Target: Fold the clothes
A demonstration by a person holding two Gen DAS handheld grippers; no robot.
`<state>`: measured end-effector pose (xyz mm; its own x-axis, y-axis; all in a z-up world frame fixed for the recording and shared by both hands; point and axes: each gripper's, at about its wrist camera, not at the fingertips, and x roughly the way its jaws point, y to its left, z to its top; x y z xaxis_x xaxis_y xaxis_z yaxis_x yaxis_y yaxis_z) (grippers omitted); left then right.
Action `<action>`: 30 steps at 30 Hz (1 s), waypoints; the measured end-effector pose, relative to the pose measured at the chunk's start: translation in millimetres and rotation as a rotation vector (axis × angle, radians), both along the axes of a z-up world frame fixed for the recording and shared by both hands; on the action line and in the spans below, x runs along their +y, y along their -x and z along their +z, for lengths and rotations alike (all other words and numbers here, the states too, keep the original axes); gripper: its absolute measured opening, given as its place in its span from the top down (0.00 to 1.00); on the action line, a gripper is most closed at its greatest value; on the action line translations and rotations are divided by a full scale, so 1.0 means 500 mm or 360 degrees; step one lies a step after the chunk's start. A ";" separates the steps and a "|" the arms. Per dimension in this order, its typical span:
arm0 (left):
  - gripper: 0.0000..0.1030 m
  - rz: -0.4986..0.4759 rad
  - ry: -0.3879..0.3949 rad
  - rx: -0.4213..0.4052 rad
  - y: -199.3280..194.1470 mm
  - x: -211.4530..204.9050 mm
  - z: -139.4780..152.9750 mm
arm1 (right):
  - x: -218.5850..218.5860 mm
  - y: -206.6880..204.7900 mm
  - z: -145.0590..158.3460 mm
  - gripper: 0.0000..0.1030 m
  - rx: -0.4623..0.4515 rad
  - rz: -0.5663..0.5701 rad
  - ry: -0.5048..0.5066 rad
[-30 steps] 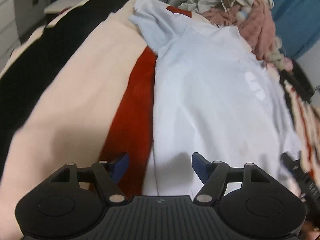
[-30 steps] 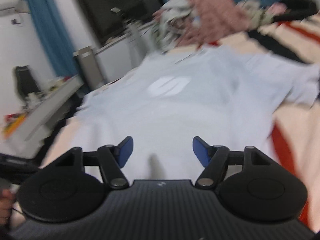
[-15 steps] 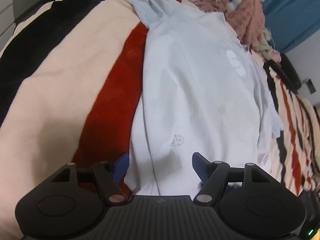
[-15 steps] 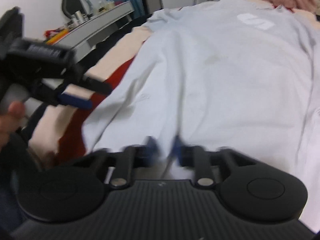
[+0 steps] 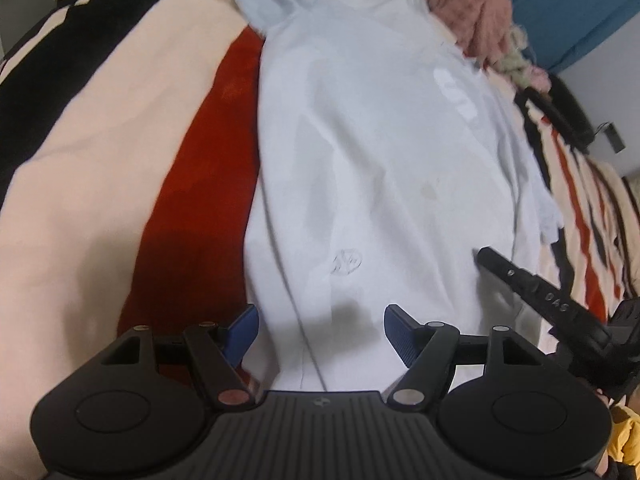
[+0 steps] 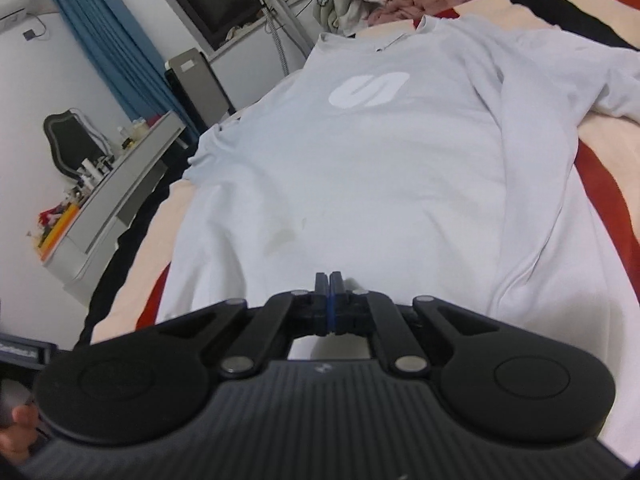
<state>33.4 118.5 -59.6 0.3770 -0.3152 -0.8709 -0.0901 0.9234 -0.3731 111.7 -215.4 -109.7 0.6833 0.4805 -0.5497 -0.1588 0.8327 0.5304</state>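
A pale blue-white long-sleeved shirt (image 5: 380, 140) lies spread flat on the bed, with a white logo on its chest (image 6: 368, 88). My left gripper (image 5: 320, 332) is open, its blue pads on either side of the shirt's near hem at the left corner. My right gripper (image 6: 329, 288) is shut, and a small bump of the shirt's (image 6: 360, 180) hem is pinched at its tips. The left wrist view shows that gripper (image 5: 532, 284) from the side at the right, its tip touching the cloth.
The shirt rests on a blanket (image 5: 100, 160) striped cream, red and black. At the far end of the bed is a pile of clothes (image 5: 460, 4). A grey desk (image 6: 120, 184) with small items stands left of the bed. A person's fingers (image 6: 16, 420) show at the lower left.
My right gripper went from open to shut at the shirt's hem. The left gripper stayed open and drew back toward the hem's left corner.
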 end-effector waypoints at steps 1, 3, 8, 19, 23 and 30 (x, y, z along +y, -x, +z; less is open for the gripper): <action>0.31 0.0004 -0.0004 0.0027 0.000 0.001 -0.003 | 0.003 0.005 0.002 0.94 0.0005 0.0016 -0.0006; 0.31 -0.0013 -0.0025 0.0075 -0.002 -0.002 -0.011 | 0.010 0.015 0.006 0.93 0.0016 0.0049 -0.0019; 0.58 -0.0108 -0.0104 0.0148 -0.012 -0.021 -0.020 | 0.033 0.068 0.030 0.43 -0.0024 0.0160 -0.0039; 0.90 -0.0079 0.0233 -0.0149 -0.055 0.005 0.045 | 0.114 0.168 0.076 0.43 -0.0299 0.0549 0.0226; 0.89 -0.0087 0.0285 -0.0155 -0.096 -0.020 0.036 | 0.171 0.196 0.064 0.45 -0.0400 0.0773 0.0429; 0.85 -0.0145 0.0301 -0.0183 -0.122 -0.046 -0.010 | 0.241 0.190 -0.008 0.62 -0.0366 0.0834 0.0883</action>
